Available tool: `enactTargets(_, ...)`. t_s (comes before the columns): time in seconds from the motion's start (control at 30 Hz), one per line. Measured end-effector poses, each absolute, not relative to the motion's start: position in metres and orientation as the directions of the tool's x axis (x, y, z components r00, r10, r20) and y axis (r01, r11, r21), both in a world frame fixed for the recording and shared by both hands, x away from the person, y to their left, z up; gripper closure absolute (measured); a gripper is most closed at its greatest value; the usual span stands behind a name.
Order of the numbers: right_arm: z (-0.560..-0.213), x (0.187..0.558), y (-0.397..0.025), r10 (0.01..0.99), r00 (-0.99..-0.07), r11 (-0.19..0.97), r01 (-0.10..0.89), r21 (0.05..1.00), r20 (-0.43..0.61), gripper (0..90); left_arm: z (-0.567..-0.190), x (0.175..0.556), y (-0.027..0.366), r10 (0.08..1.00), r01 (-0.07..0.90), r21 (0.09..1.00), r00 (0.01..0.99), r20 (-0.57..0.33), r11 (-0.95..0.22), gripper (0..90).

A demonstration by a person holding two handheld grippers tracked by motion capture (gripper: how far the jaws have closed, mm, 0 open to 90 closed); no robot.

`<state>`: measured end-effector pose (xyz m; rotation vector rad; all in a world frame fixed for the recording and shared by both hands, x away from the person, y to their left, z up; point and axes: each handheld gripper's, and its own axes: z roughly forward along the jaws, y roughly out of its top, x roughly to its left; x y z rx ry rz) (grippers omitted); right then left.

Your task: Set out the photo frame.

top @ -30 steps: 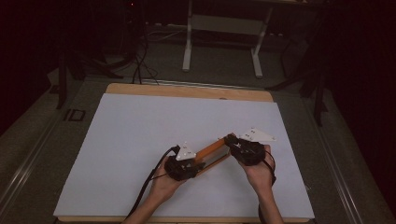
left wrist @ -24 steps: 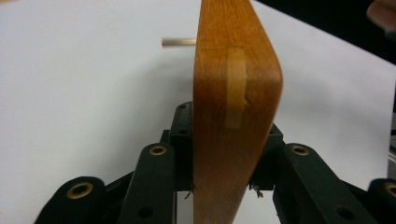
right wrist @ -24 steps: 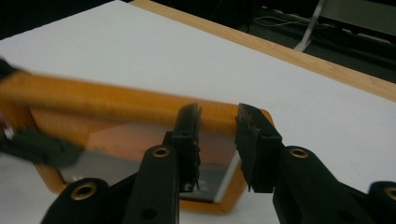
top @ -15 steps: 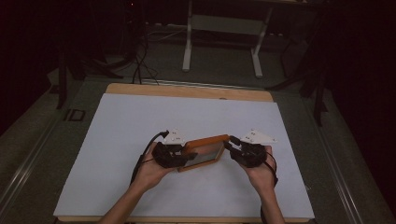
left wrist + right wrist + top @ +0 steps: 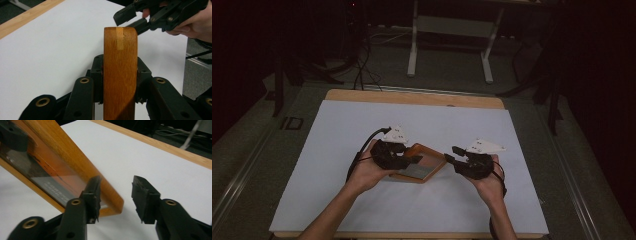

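We look down on a flat white sheet-covered tabletop [image 5: 362, 200], a strip of pale wooden board [image 5: 412, 97] showing along its far edge. Beyond the table a white metal stand with two splayed legs [image 5: 414, 45] rests on the grey carpeted floor [image 5: 532, 115]. Loose black cables [image 5: 362, 60] lie beyond the table's far left corner. A small black-and-white floor marking [image 5: 292, 123] sits just left of the table, beside a long metal floor rail [image 5: 242, 175].
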<state>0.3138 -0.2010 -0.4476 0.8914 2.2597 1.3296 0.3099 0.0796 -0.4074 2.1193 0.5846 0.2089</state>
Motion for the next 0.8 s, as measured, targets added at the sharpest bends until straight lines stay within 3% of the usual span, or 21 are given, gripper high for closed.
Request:
enactTargets(0.37, -0.448, 0.313, -0.183, 0.555, -0.829, 0.439, 0.221, 0.871, -0.069, 31.7, -0.409, 0.315, 0.076, 0.448, 0.303, 0.824, 0.891, -0.068, -0.479, 68.6)
enactTargets(0.7, -0.450, 0.317, -0.162, 0.467, -0.882, 0.458, 0.184, 0.870, -0.059, 26.7, -0.403, 0.321, 0.061, 0.349, 0.235, 0.797, 0.937, -0.033, -0.556, 67.8)
enactTargets(0.8, -0.452, 0.315, -0.160, 0.431, -0.900, 0.474, 0.167, 0.865, -0.062, 32.7, -0.403, 0.326, 0.061, 0.357, 0.253, 0.801, 0.933, -0.053, -0.542, 66.8)
